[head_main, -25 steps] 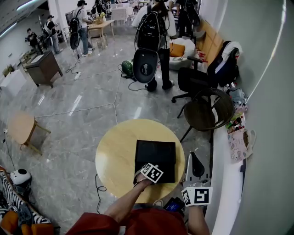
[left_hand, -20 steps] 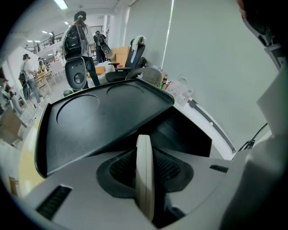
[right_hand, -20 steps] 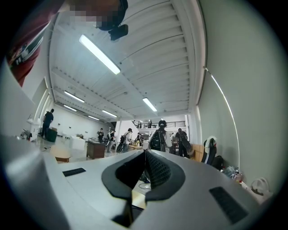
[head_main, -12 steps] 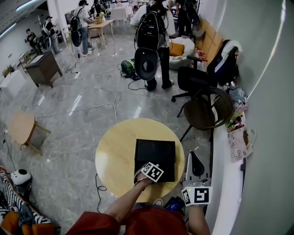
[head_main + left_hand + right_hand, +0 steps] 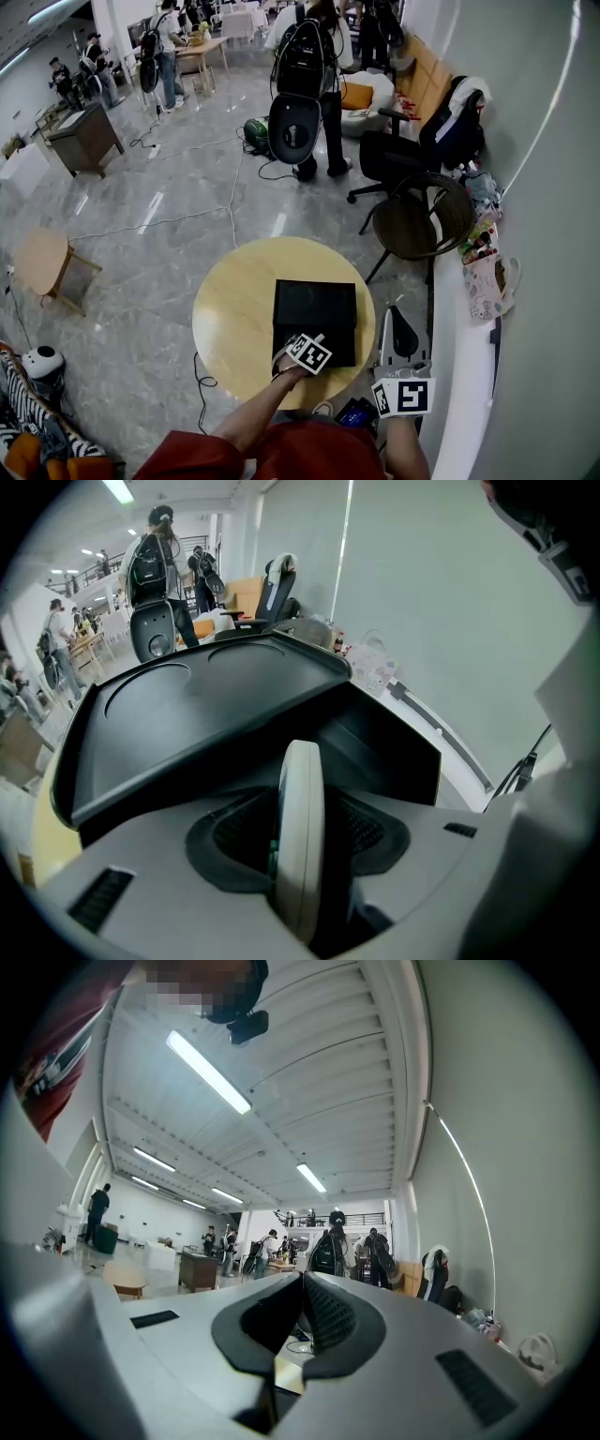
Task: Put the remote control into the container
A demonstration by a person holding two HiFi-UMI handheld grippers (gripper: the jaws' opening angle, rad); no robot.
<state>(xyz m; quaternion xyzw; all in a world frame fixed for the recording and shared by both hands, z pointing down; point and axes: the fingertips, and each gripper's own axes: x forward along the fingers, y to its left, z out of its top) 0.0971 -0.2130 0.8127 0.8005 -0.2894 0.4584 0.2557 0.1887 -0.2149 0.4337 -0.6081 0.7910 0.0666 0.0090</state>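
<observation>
grey marble floor (image 5: 141, 272) under strip lights (image 5: 208, 1072)
a curved white wall (image 5: 553, 187) ran along the right — round wooden table (image 5: 230, 319) near it, small side table (image 5: 42, 258) far left, black office chair (image 5: 398, 164) beyond.

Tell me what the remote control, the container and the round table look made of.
Remote control: probably cream plastic, smooth, rounded moulded edge.
Container: matt black, likely moulded plastic; ring outlines pressed into its top, soft sheen.
Round table: pale wood or wood-look laminate; even tan top, grain too small to tell.
</observation>
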